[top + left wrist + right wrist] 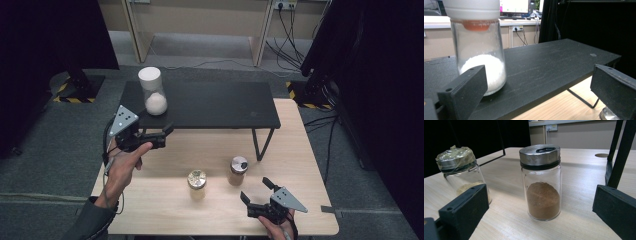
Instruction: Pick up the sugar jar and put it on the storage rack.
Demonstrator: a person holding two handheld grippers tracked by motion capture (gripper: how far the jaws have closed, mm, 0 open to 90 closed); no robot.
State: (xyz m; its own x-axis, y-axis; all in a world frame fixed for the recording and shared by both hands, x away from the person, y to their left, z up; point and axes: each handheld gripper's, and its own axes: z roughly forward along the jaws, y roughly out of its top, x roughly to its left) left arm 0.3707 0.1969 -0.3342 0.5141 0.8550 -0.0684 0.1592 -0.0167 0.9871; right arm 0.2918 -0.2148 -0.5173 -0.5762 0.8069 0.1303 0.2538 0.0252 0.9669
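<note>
Upright beyond the wide-open right gripper (pixel 256 189), between its jaws in its view, stands 1 glass spice jar (pixel 541 182), metal-lidded, roughly a third full of brown powder.

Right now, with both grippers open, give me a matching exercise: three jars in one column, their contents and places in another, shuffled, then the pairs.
Things:
1. tall glass jar with a white lid
2. small glass jar with a slotted metal lid
3. small glass jar with tape over its metal lid

Contents and places:
A. brown powder, on the pale wooden table
B. white grains, on the black raised shelf
C. pale yellowish powder, on the pale wooden table

Pairs: 1-B, 2-A, 3-C
</note>
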